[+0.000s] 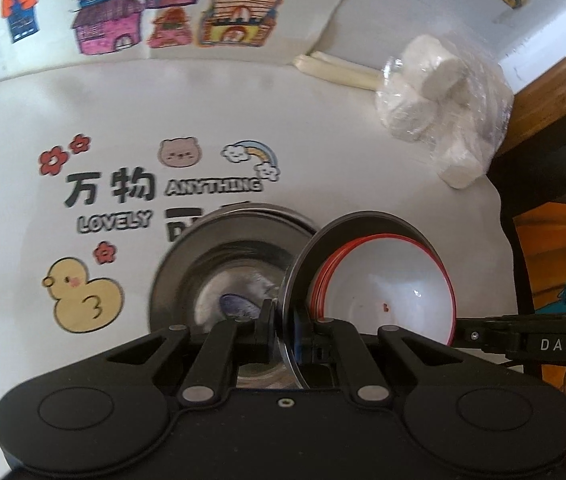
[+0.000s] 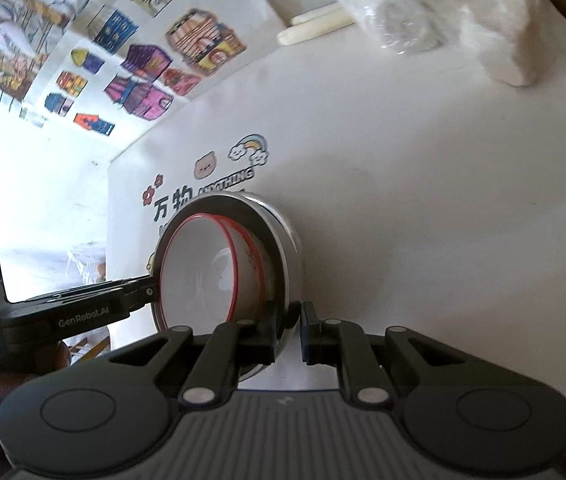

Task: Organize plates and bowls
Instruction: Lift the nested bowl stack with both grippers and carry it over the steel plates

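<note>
Red-rimmed white bowls [image 1: 387, 284] inside steel plate [image 1: 295, 280]

Our left tongs [image 1: 283, 332] and right tongs [image 2: 289, 330] are matte black plastic with silver pivot screws, "DAS" and "GenRobot.AI" printed on them.

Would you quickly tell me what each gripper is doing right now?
Left gripper: shut on the steel dish rim.
Right gripper: shut on the opposite rim; red-rimmed bowls sit inside.
</note>
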The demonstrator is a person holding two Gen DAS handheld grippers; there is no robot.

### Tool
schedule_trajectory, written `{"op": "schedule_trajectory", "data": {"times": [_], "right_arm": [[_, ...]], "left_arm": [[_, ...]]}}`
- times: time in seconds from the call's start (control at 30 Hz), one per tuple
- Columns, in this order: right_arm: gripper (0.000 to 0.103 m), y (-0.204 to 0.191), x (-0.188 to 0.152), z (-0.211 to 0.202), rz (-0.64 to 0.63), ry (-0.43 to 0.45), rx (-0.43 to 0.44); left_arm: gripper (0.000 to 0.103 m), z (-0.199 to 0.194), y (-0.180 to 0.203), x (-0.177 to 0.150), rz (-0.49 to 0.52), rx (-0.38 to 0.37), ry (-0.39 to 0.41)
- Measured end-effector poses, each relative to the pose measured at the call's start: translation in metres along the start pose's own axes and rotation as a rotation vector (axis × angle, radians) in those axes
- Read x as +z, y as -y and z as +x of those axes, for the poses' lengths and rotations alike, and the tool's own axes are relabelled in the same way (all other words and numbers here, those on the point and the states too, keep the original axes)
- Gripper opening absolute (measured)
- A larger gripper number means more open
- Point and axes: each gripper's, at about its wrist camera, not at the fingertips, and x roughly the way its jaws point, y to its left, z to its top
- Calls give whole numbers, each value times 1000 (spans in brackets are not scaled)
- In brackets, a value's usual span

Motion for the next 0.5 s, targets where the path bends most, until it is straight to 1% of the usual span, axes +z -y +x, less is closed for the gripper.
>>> {"op": "schedule_trajectory", "data": {"times": [0.27, 0.5], "right_arm": [[13, -17, 2, 13, -26, -24, -1], [13, -25, 4, 22, -25, -31, -3]], "left_arm": [[6, -2, -19, -3, -29, 12, 1], [6, 0, -29, 0, -33, 16, -7]]}}
